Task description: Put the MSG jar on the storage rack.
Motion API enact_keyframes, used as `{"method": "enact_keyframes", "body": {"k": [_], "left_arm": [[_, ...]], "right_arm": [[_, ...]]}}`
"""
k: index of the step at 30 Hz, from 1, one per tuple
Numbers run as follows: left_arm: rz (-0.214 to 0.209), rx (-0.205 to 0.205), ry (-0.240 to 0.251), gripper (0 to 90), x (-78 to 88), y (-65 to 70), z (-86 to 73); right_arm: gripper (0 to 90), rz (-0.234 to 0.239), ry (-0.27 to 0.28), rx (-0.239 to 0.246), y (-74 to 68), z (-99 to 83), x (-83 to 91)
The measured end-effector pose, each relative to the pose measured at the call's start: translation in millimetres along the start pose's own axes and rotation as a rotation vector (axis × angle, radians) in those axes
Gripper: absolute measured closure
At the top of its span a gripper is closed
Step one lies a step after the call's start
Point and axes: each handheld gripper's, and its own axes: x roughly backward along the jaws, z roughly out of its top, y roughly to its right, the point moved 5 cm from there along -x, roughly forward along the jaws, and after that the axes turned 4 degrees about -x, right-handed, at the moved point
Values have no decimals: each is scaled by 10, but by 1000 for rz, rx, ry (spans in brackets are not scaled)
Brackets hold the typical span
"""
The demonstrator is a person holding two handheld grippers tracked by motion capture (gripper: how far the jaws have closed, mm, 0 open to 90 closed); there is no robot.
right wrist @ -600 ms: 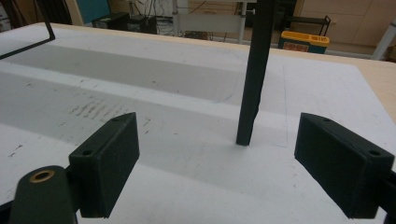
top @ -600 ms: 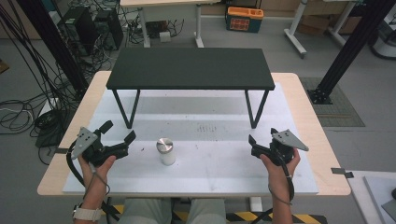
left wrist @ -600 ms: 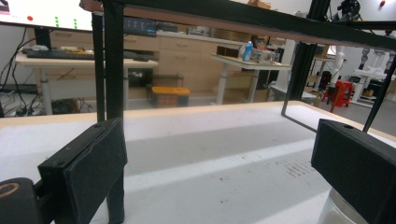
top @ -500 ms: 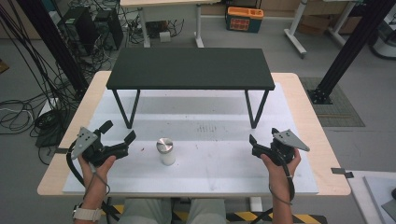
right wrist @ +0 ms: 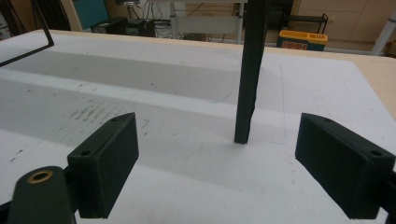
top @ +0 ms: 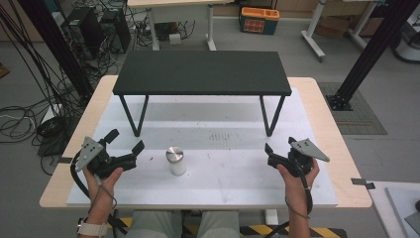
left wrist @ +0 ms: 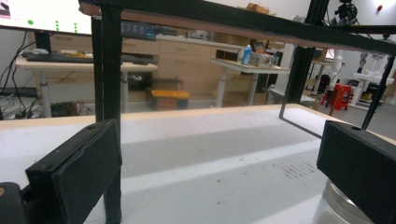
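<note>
Item: small jar (top: pixel 176 160), metal-lidded, upright on the white surface (top: pixel 237 173), just beside the left gripper (top: pixel 126 148). Fingers of both grippers spread, nothing held; right gripper (top: pixel 272 153) well apart. Risk judged: jar toppled if clipped by one finger on approach.

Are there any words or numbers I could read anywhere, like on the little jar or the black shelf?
None can be read.
The jar: metal lid and white side, no label in the high view.
The black shelf: plain, no writing.
The white mat: small dark marks, too small to read.
The screen: green dots and a pink patch, blurred.
</note>
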Motion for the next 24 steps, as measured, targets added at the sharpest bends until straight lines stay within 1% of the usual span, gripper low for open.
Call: {"method": "enact_keyframes", "body": {"k": [4, 6, 11, 18, 24], "left_arm": [[-5, -4, 9, 2, 23, 39, -4], [-8, -13, 8, 2, 26, 60, 0], [-13, -12, 13, 2, 31, 76, 3], [-42, -1, 29, 3, 59, 99, 15], [-45, -8, 21, 3, 68, 121, 32]], "right_arm": [[128, 4, -5, 8, -12, 16, -5], [128, 6, -4, 12, -16, 19, -6], [128, 10, -4, 13, -17, 22, -9], [128, 11, -6, 13, -27, 23, -19], [128, 9, -1, 13, -34, 30, -18]]}}
